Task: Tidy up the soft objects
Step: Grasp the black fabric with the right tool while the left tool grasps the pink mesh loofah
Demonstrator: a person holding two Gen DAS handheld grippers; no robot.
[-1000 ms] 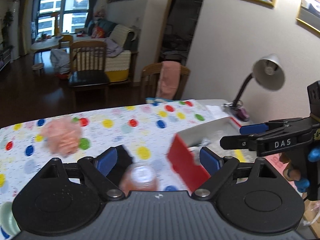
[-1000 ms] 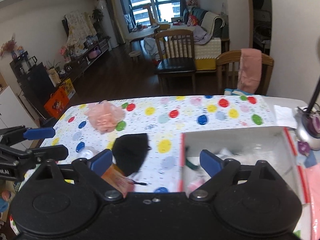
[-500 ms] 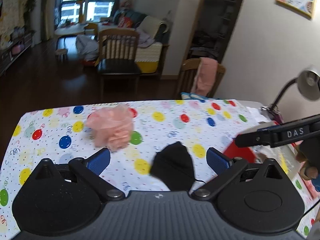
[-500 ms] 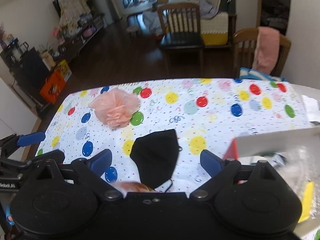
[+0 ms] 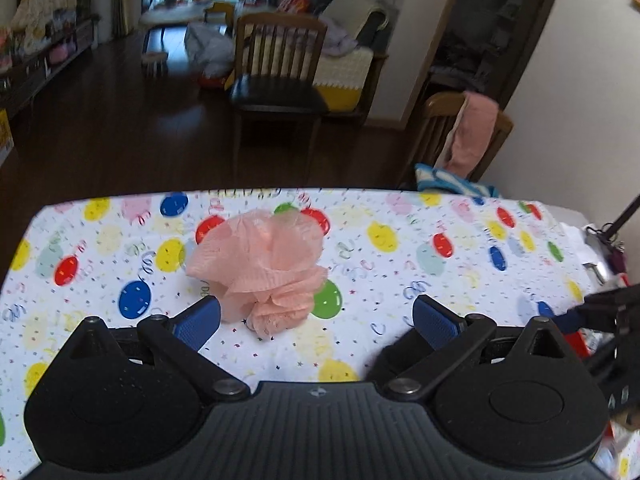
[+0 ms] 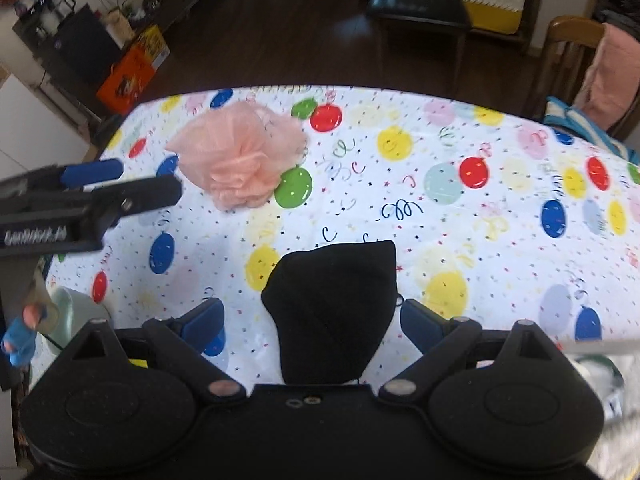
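Pink mesh pouf [image 5: 260,268] sits before left gripper's [image 5: 316,320] spread fingers [image 5: 198,322].

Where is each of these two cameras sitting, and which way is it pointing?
Left wrist view: sits on the left gripper, looking forward across the table at the pink mesh pouf; its own open blue fingers show, plus the right gripper's tip at the right edge.
Right wrist view: sits on the right gripper, looking down at the black mask between its open fingers; the left gripper shows at the left.
Shared: the pouf, the balloon tablecloth, the chairs beyond.
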